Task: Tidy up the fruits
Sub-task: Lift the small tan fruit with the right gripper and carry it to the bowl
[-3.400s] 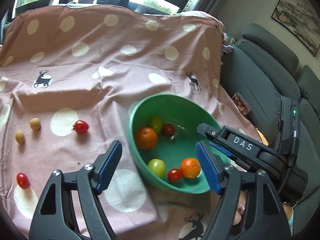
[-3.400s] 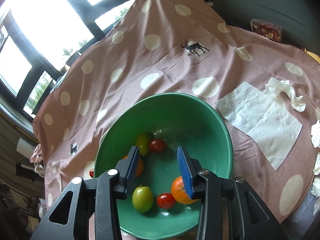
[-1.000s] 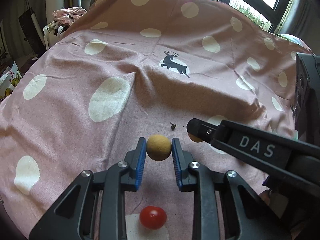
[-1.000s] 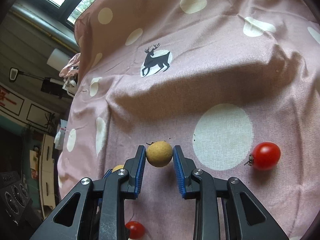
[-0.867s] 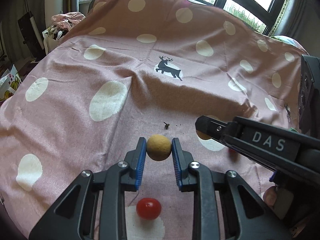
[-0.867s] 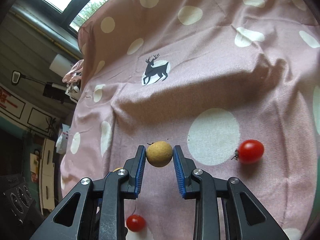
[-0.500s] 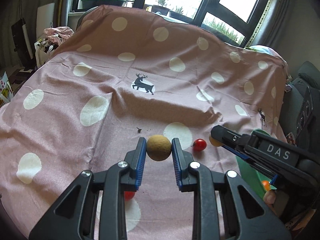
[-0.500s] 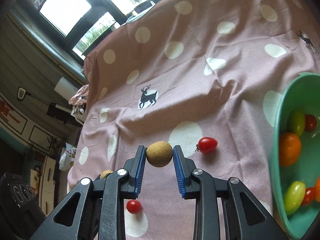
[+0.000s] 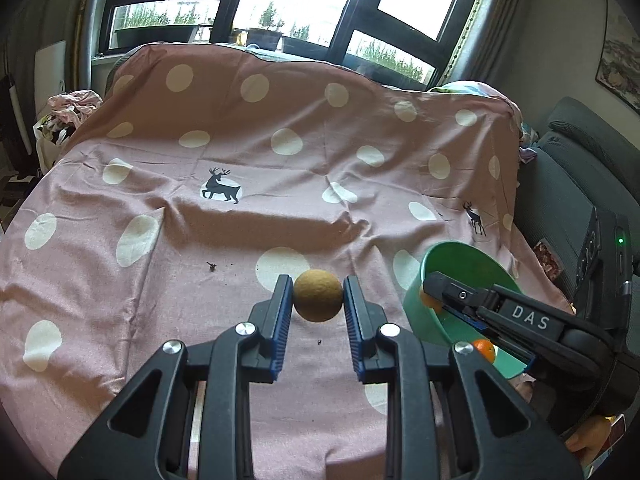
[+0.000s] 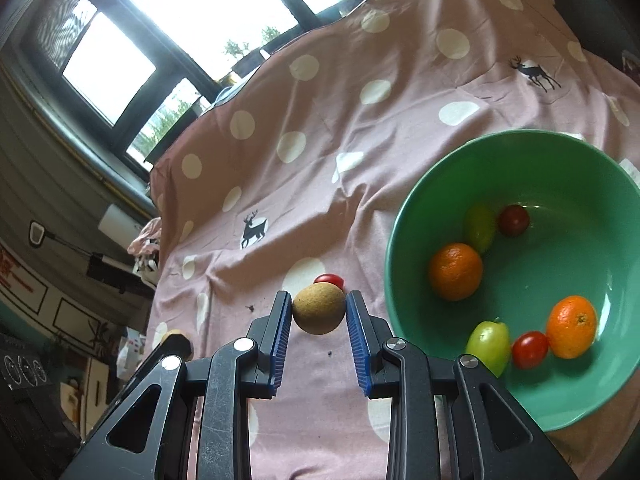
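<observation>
My left gripper [image 9: 318, 300] is shut on a small round tan fruit [image 9: 318, 295], held above the pink spotted cloth [image 9: 224, 236]. My right gripper [image 10: 319, 312] is shut on a second tan fruit [image 10: 319, 309], left of the green bowl [image 10: 568, 152]. The bowl holds two oranges [image 10: 455, 271], two green fruits [image 10: 489, 345] and two cherry tomatoes [image 10: 529, 349]. One red cherry tomato [image 10: 329, 279] lies on the cloth just behind the right gripper's fruit. In the left wrist view the right gripper [image 9: 512, 316] crosses in front of the bowl [image 9: 460, 256].
A grey sofa [image 9: 580, 176] stands to the right of the cloth. Windows [image 9: 288, 4] run along the back. A heap of clothes [image 9: 68, 108] lies at the far left. A small dark stem [image 9: 211, 267] lies on the cloth.
Both grippers, each still holding its tan fruit, have lifted and swung right toward the green bowl, which has come further into view. The cherry tomato near the left gripper has dropped out of sight.
</observation>
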Motion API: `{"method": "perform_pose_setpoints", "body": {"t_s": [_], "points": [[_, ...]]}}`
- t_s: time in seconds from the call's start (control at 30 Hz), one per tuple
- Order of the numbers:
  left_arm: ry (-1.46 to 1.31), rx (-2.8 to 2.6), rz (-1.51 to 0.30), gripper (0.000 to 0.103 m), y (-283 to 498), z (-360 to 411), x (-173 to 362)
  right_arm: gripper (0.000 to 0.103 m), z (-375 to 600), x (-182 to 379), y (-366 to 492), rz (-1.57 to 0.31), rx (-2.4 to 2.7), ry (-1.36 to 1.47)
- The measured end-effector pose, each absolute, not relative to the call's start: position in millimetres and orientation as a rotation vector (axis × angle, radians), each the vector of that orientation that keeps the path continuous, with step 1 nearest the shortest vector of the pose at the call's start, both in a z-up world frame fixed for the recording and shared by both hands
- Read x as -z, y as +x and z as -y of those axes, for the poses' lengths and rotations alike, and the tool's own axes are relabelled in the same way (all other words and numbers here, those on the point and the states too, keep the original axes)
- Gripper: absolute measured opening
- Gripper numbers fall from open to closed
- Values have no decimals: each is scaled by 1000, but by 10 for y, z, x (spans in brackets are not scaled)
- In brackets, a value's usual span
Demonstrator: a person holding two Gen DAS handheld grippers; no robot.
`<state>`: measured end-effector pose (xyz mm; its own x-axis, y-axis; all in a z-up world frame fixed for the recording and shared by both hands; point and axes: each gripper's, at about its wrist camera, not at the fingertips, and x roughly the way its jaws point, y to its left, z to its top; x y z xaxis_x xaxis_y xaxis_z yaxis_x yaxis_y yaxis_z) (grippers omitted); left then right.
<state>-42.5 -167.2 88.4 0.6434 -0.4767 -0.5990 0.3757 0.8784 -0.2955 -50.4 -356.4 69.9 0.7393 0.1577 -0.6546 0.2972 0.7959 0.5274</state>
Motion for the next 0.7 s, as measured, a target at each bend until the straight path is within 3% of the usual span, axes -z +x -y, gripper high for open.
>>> {"method": "perform_pose_setpoints", "body": {"t_s": [0.7], "points": [[-80, 645, -713, 25, -567, 2582, -962, 30, 4282, -759, -892, -650, 325, 709]]}}
